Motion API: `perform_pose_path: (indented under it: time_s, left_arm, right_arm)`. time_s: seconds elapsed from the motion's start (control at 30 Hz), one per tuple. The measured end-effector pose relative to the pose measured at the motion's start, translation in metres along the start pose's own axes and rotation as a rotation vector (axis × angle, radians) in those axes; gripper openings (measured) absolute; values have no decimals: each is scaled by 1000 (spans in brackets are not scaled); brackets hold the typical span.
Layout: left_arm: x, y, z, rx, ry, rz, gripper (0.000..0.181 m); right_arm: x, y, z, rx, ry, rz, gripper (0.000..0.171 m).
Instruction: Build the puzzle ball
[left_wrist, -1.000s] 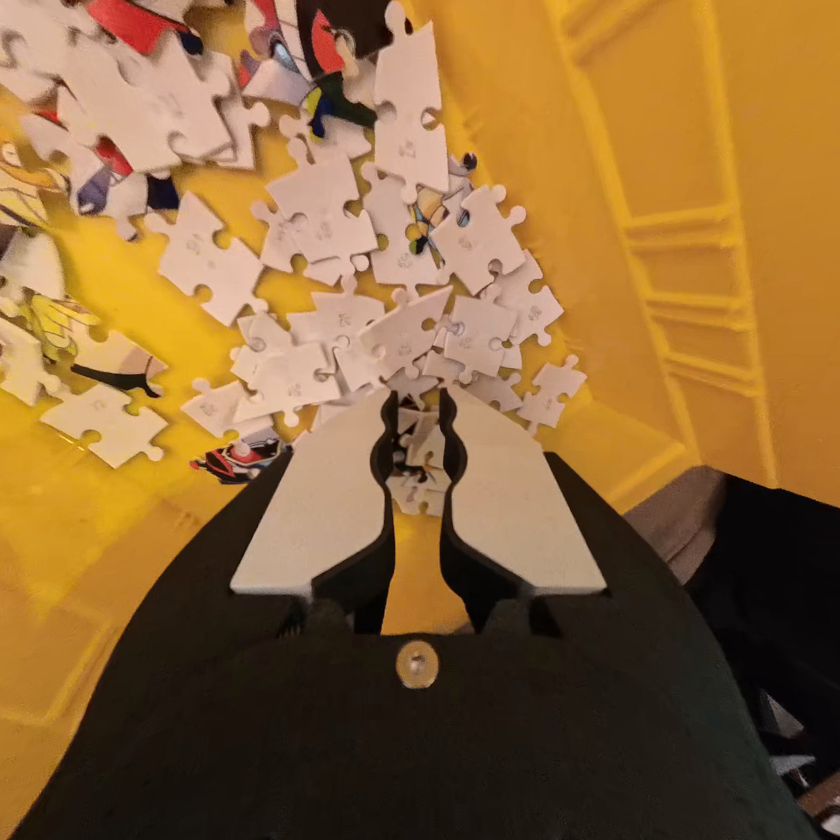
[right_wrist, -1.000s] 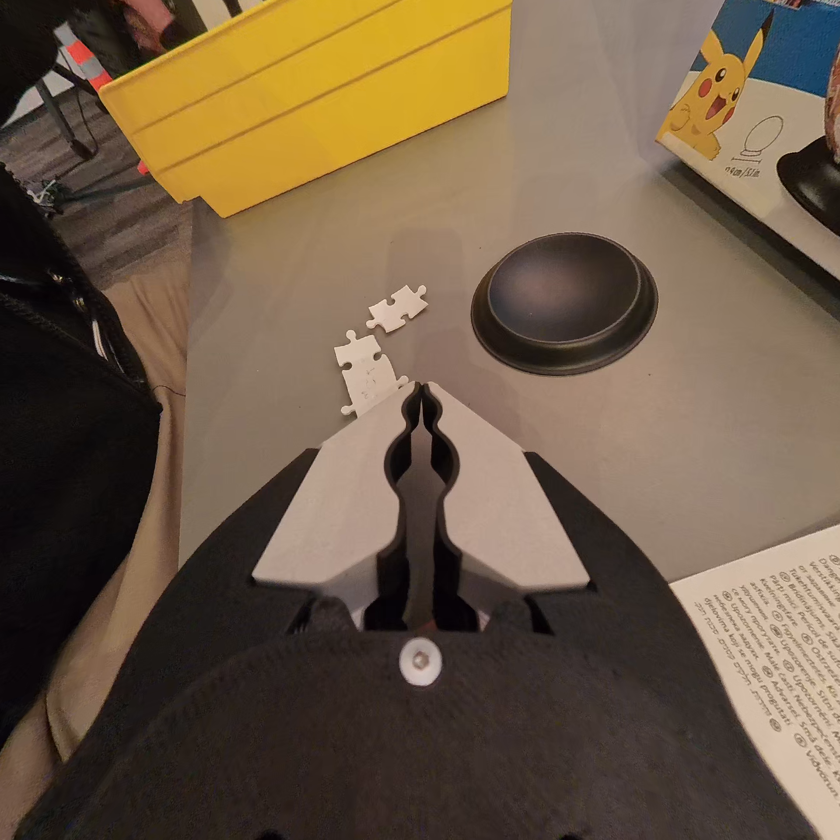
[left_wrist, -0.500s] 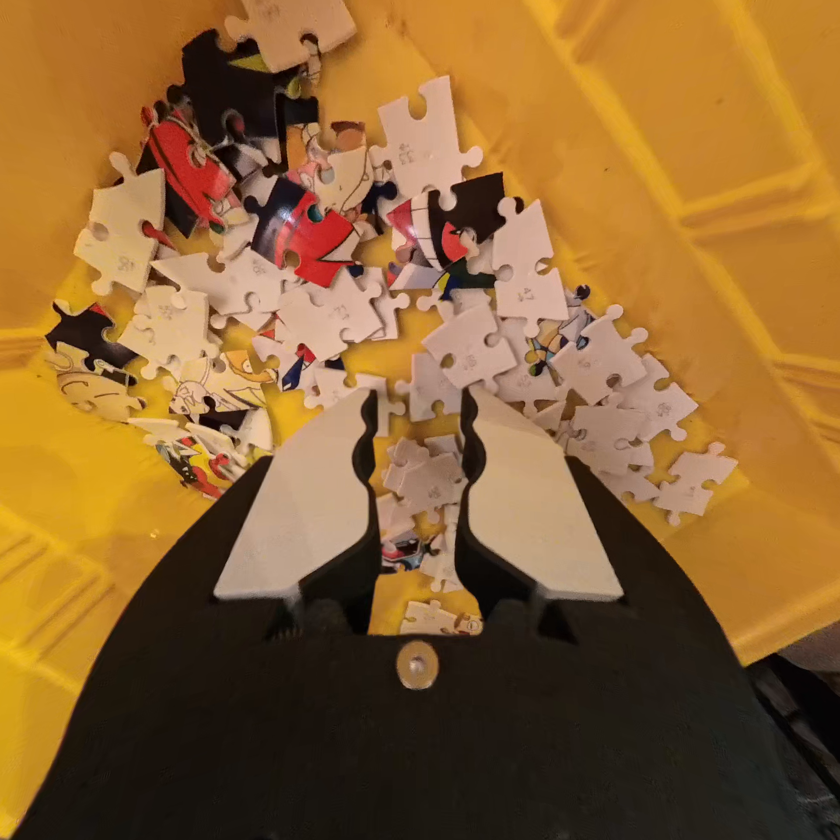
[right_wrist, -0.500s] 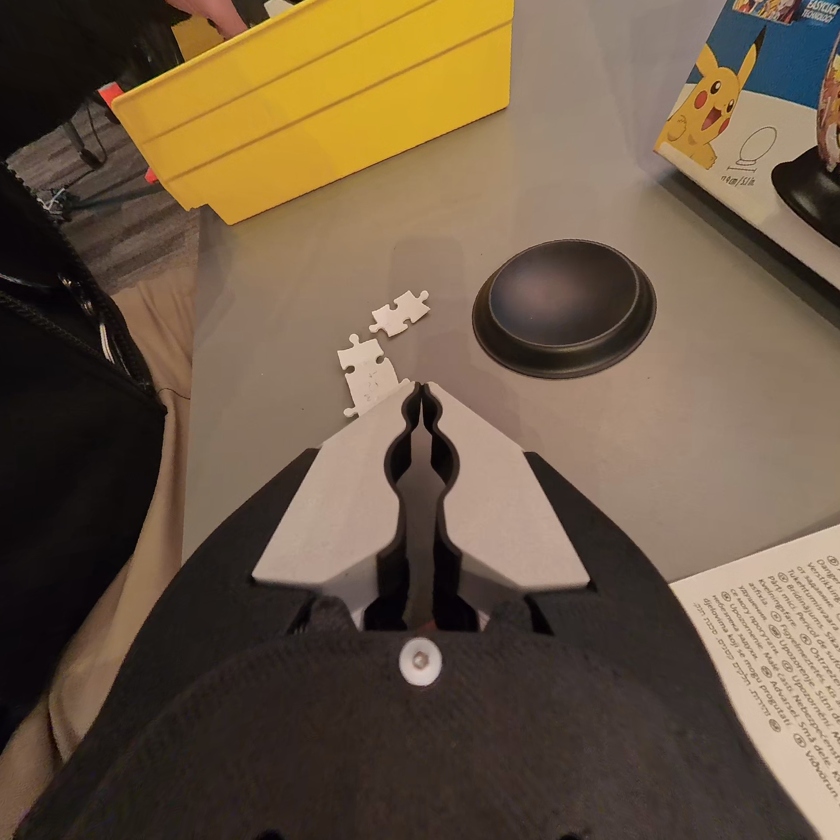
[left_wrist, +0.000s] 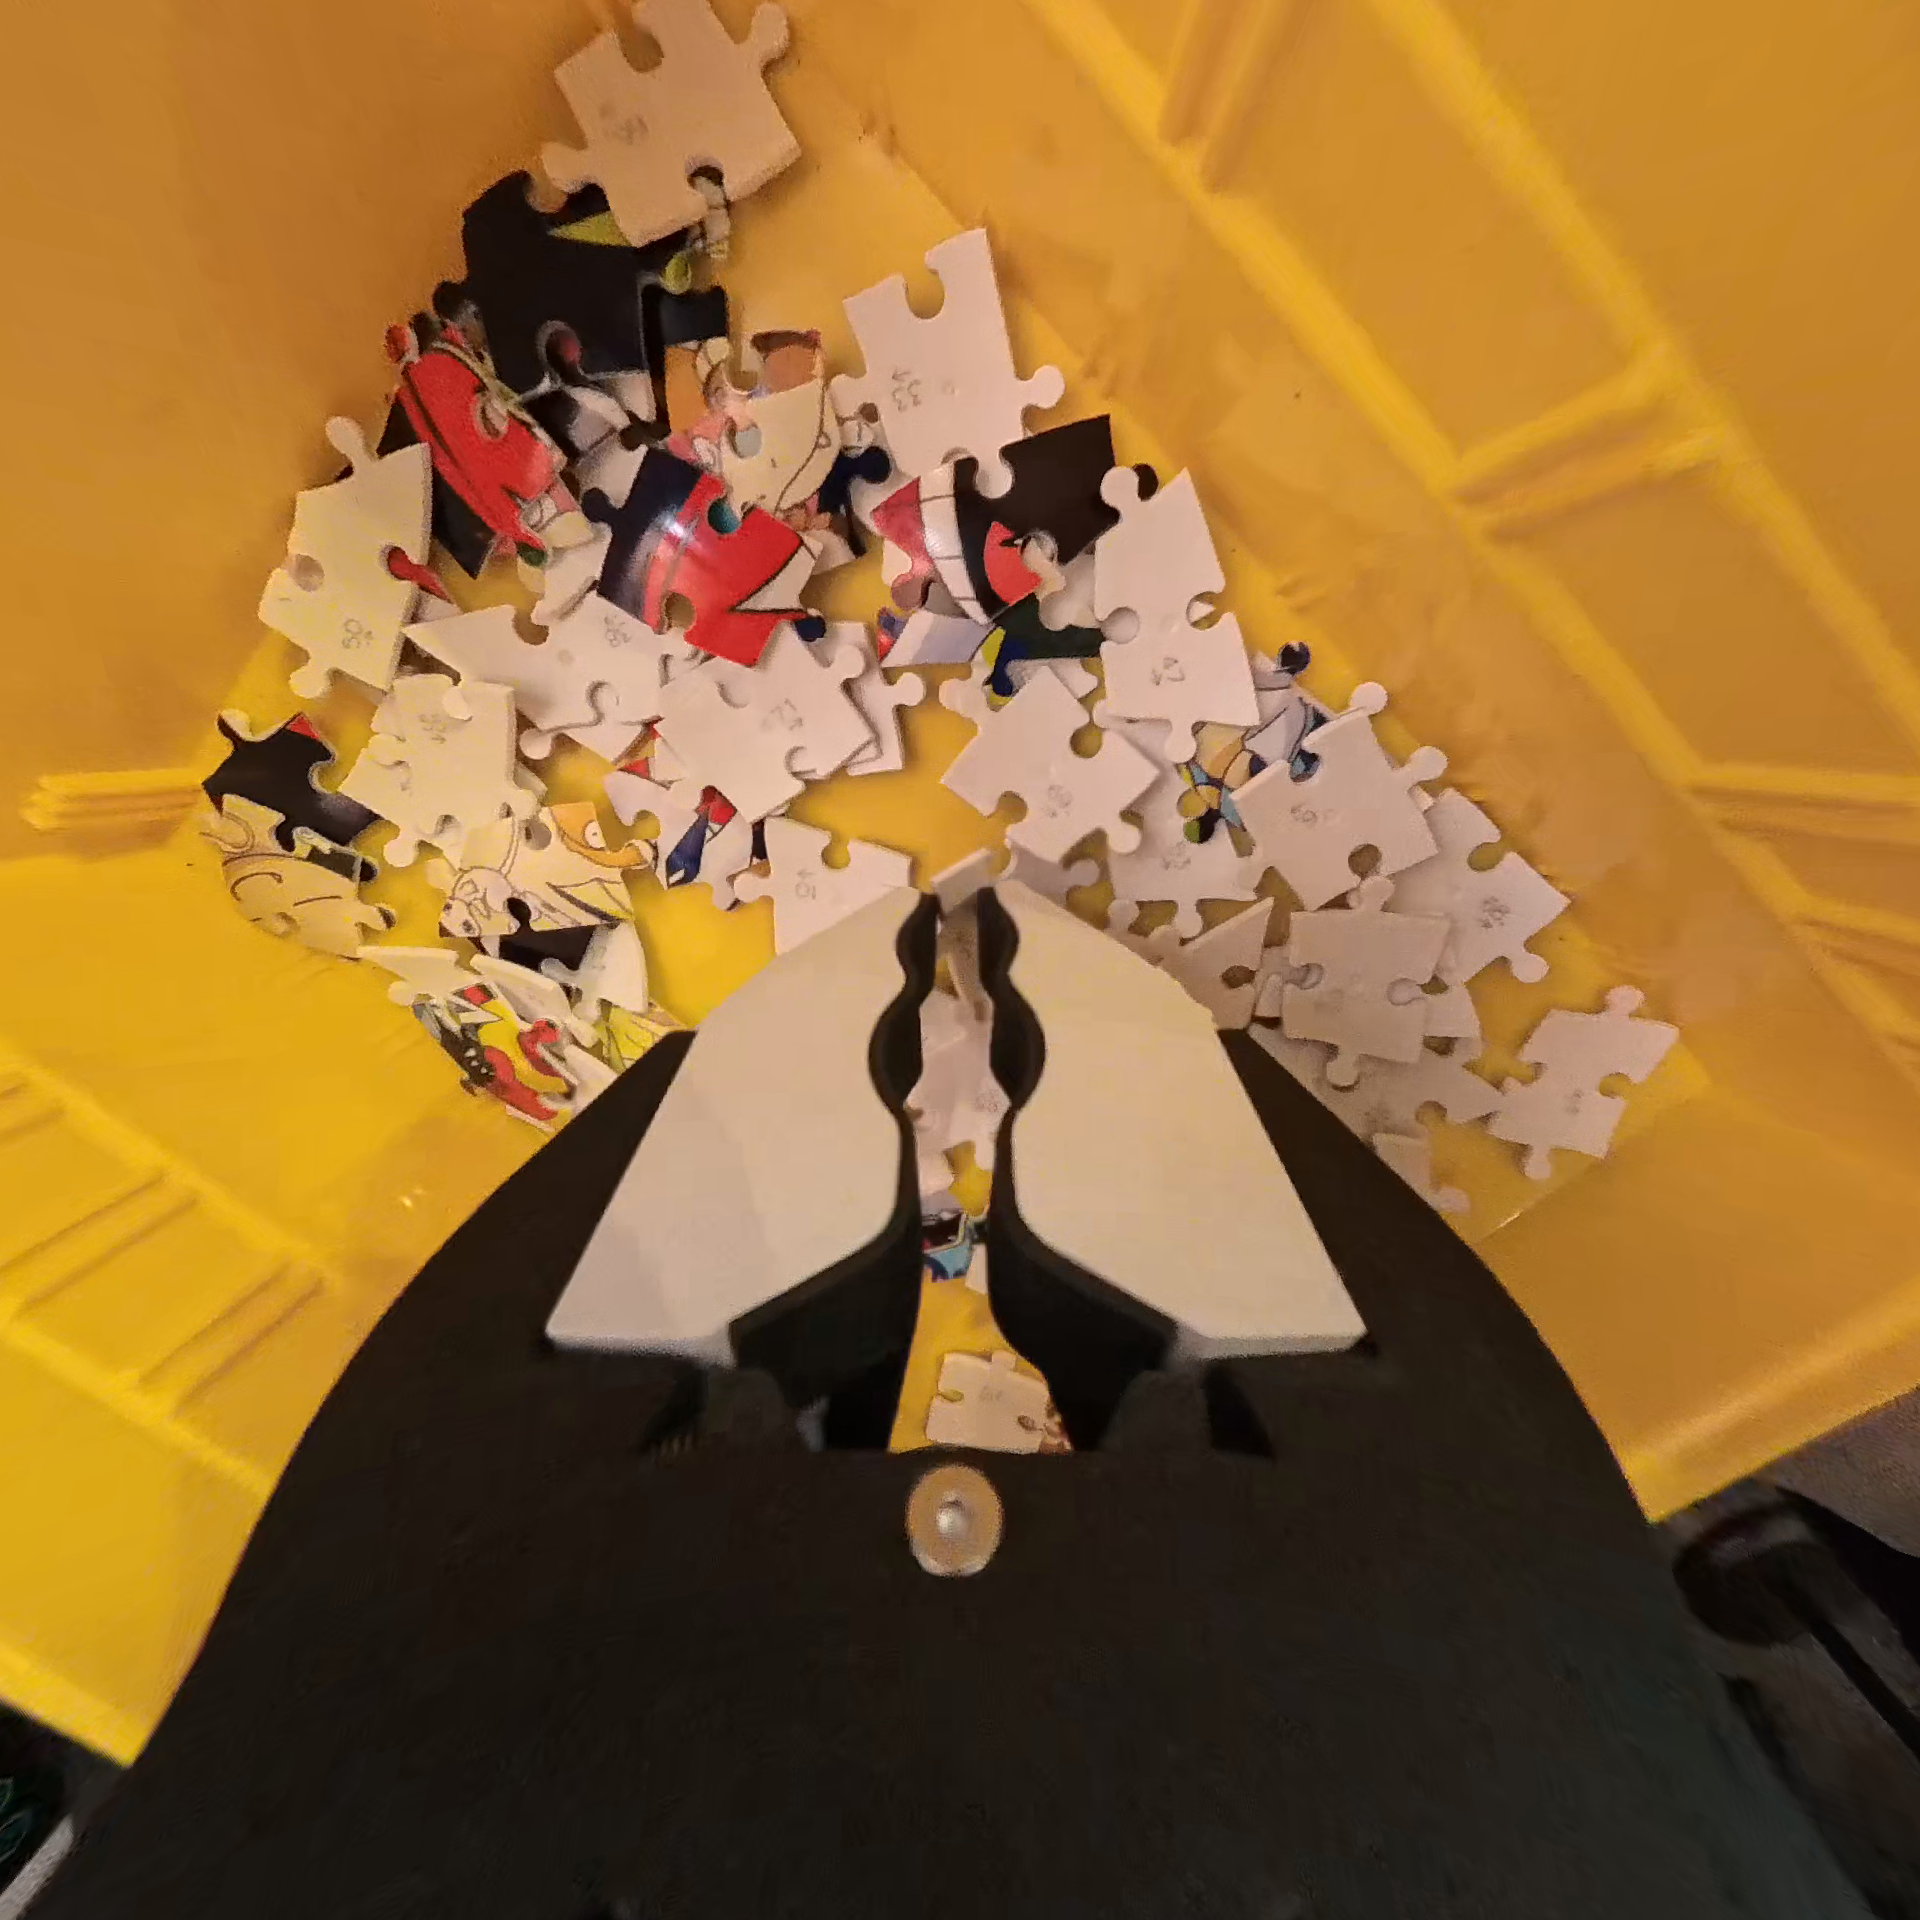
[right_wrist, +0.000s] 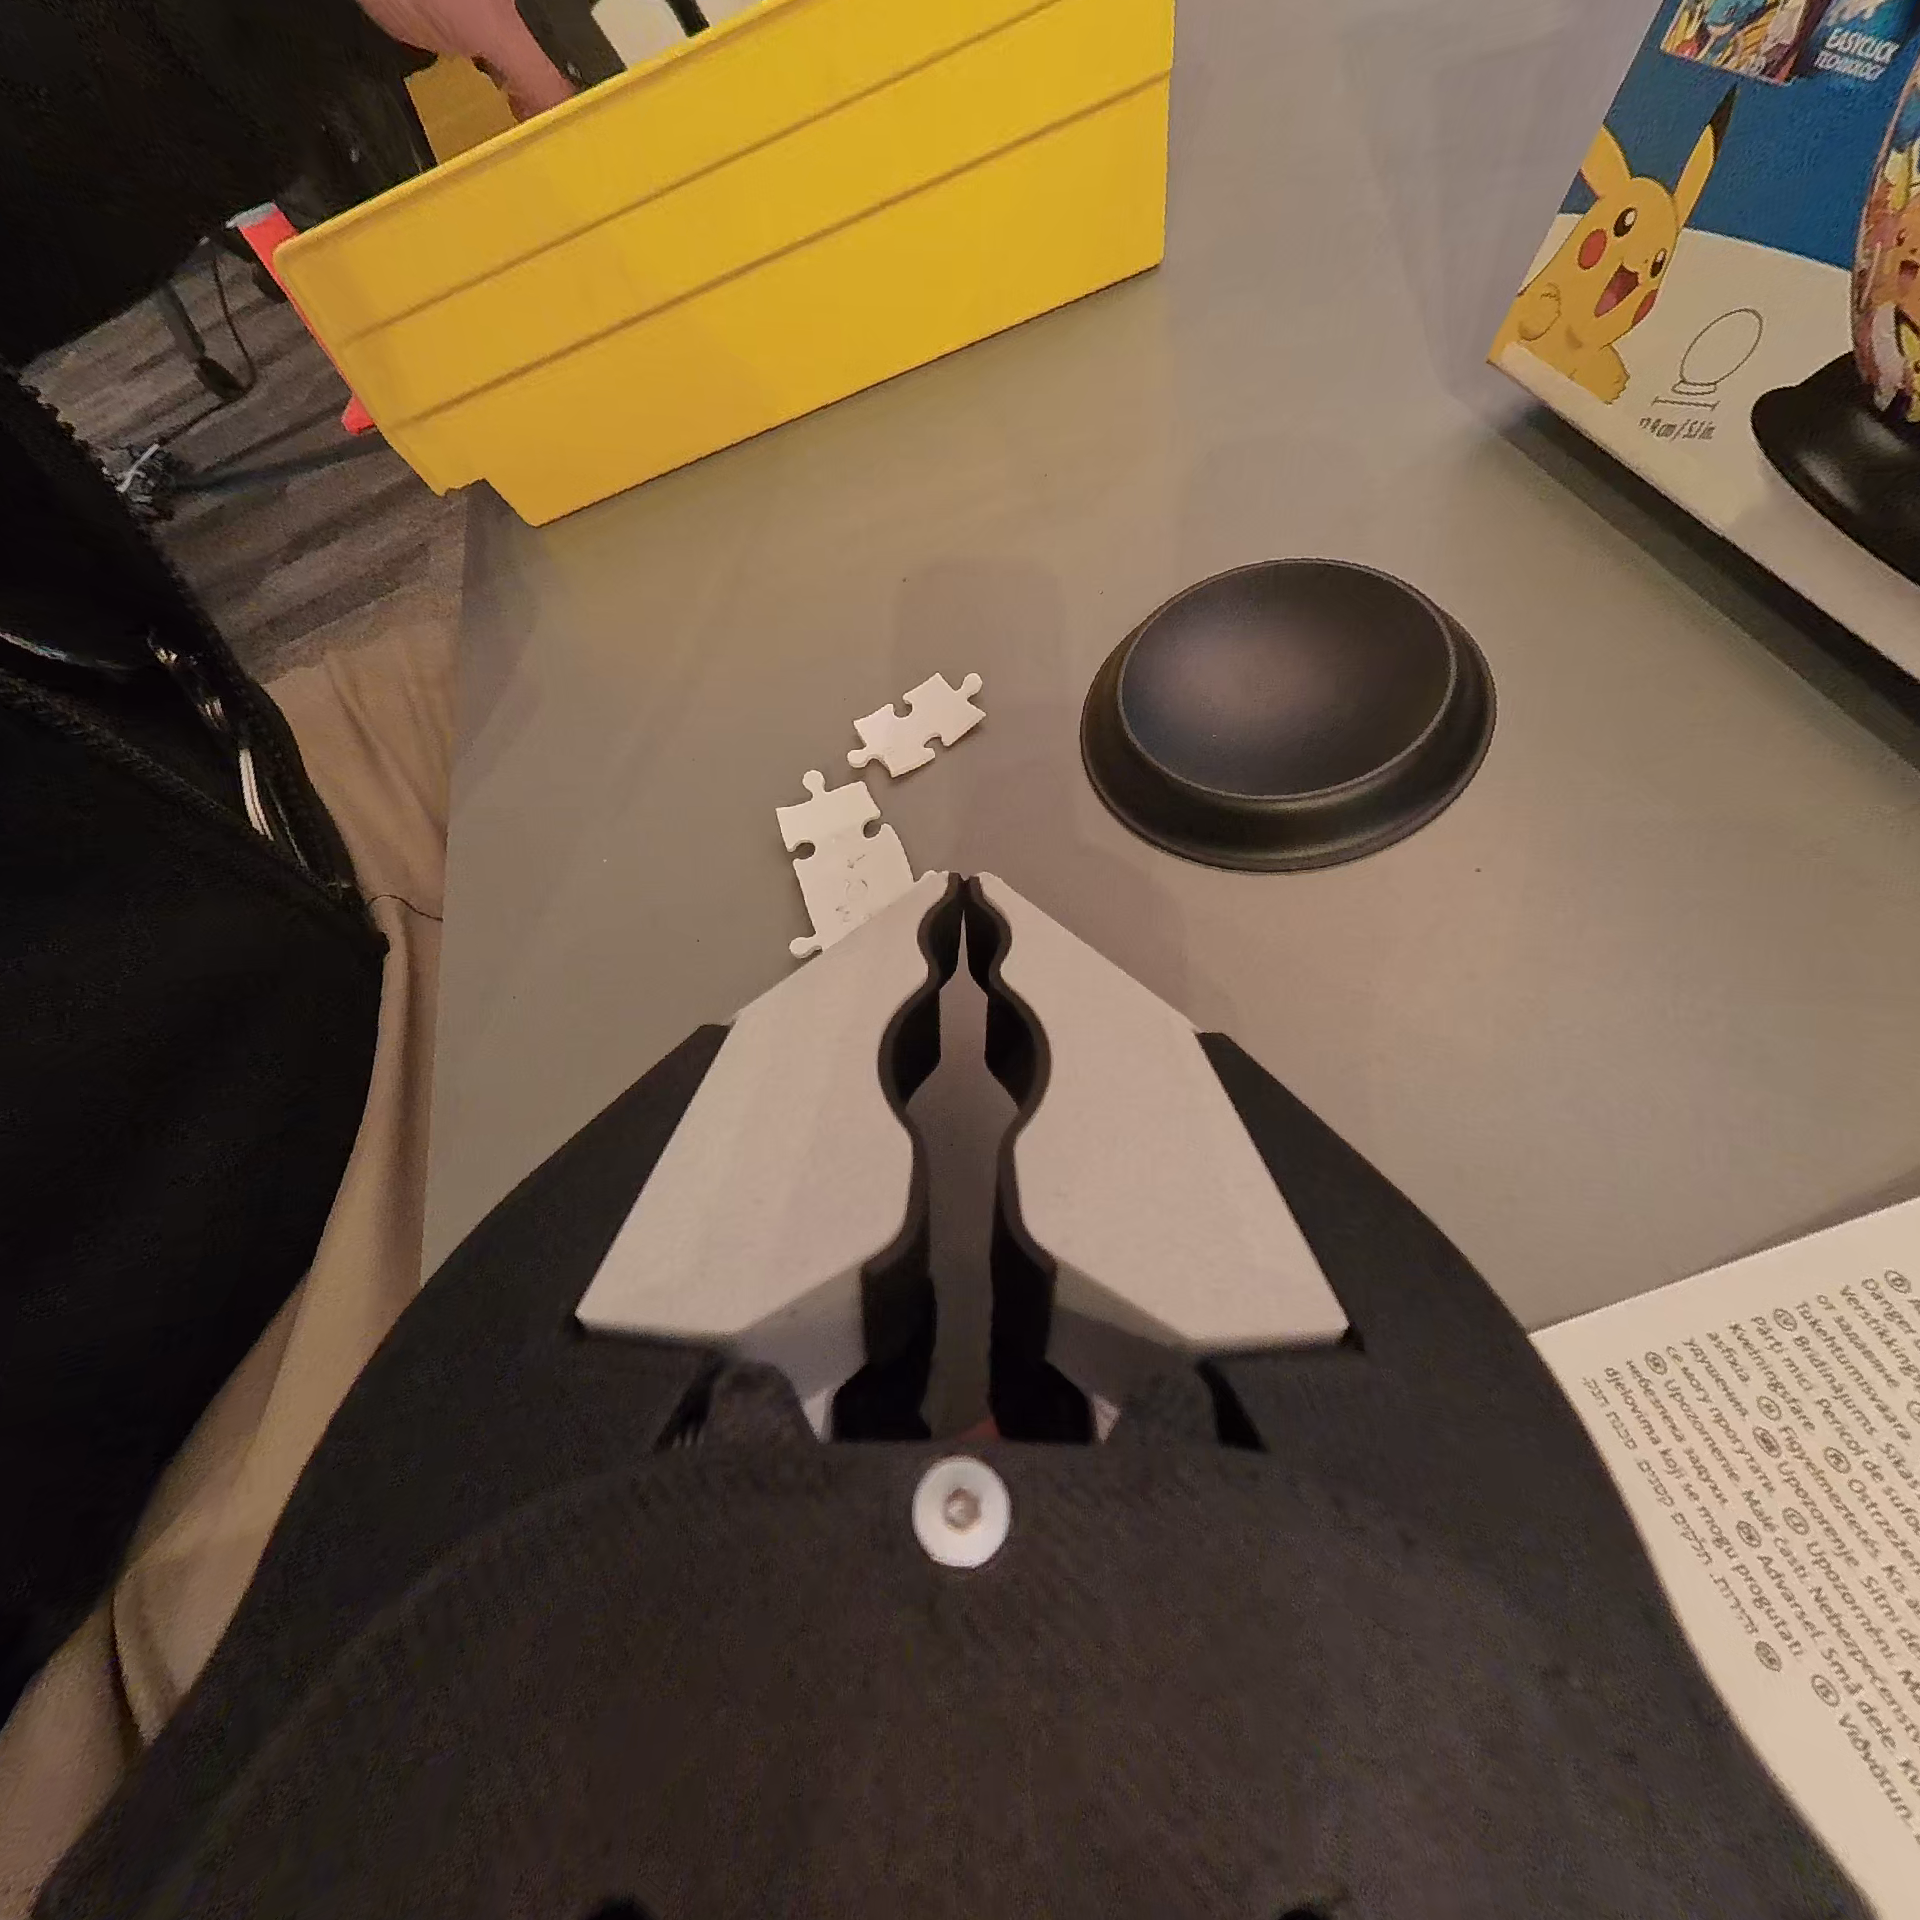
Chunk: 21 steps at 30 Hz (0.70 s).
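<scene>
In the left wrist view my left gripper (left_wrist: 958, 906) is inside the yellow bin (left_wrist: 1558, 312), over a heap of loose puzzle pieces (left_wrist: 748, 665), some white side up, some printed. Its jaws are shut on a white puzzle piece (left_wrist: 966, 876) whose edge sticks out between the tips. In the right wrist view my right gripper (right_wrist: 963, 885) is shut and empty, low over the grey table (right_wrist: 1351, 1039). Two joined white pieces (right_wrist: 847, 862) lie just left of its tips, a second white pair (right_wrist: 916, 724) a little farther. The black round stand (right_wrist: 1286, 719) sits to the right.
The yellow bin (right_wrist: 748, 260) stands at the table's far left, with a person's hand (right_wrist: 488, 52) at its rim. The puzzle box (right_wrist: 1714, 291) is at the far right. A printed leaflet (right_wrist: 1766, 1455) lies at the near right. A person's dark jacket (right_wrist: 125, 831) is on the left. The grippers' ends are close to 35 cm from one another.
My left gripper opened over the heap, then closed on a white piece. The right gripper stayed shut and drifted only slightly.
</scene>
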<state>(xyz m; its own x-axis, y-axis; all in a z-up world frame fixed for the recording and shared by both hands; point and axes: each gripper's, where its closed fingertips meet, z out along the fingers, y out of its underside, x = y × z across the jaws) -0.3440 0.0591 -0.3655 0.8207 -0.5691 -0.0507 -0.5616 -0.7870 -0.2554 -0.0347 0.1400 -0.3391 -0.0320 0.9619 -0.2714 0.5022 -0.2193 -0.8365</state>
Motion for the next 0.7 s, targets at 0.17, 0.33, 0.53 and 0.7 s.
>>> perform_pose_path:
  time_s: [0.17, 0.33, 0.53, 0.7]
  left_arm:
    - [-2, 2, -12, 44, -21, -26, 3]
    - [-8, 1, -37, 101, -58, -74, 2]
    - [-2, -26, -87, 250, -78, -125, 2]
    - [29, -72, -125, 384, -29, -87, 2]
  right_arm:
    - [0, 0, 0, 2, 0, -3, 0]
    - [-1, -1, 0, 6, 1, -8, 0]
    - [-2, -1, -1, 14, 0, -16, 0]
    - [-2, -3, -3, 24, -1, -21, 0]
